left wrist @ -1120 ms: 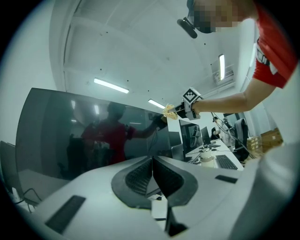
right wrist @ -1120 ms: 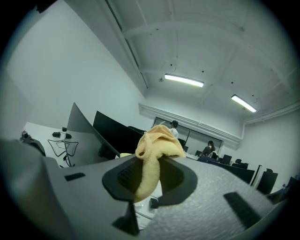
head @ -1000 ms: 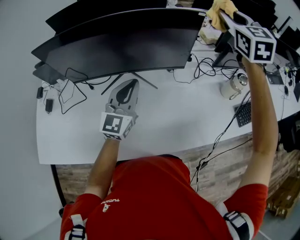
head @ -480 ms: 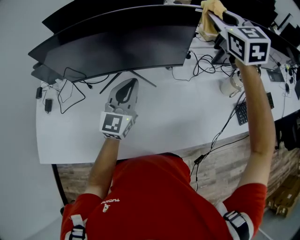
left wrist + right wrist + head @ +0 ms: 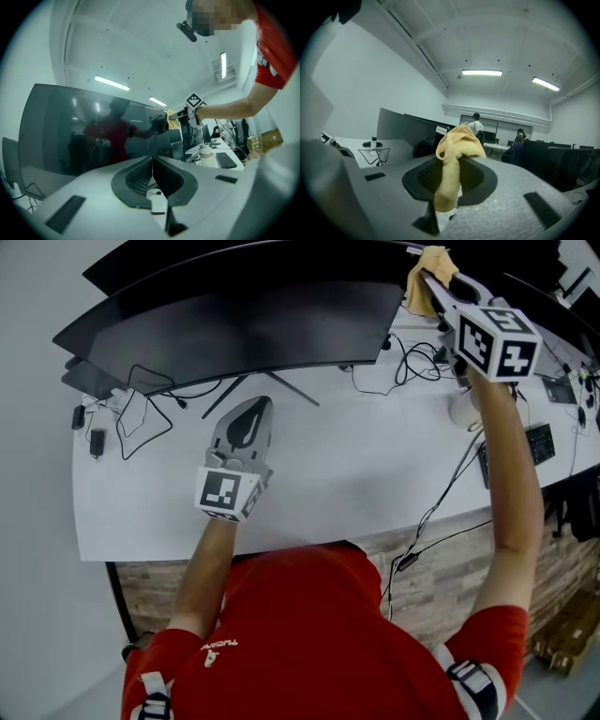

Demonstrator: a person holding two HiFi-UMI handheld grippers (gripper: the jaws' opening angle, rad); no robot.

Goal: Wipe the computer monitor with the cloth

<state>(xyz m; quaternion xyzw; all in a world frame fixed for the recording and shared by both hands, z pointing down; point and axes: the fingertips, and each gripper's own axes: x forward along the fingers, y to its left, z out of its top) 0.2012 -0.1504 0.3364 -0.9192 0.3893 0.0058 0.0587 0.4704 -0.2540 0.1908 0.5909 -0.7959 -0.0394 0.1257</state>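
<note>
A wide curved black monitor stands at the back of the white desk; its dark screen fills the left gripper view. My right gripper is raised at the monitor's upper right corner, shut on a yellow cloth that hangs over its jaws. The cloth lies against the screen's right edge. My left gripper rests low on the desk before the monitor stand, jaws closed together with nothing between them.
Cables and small adapters lie at the desk's left. More cables, a white cup and a keyboard sit at the right. Other dark monitors and people stand beyond.
My right gripper with the cloth has shifted slightly along the monitor's upper right corner, a little down in the head view. The left gripper stays on the desk.
</note>
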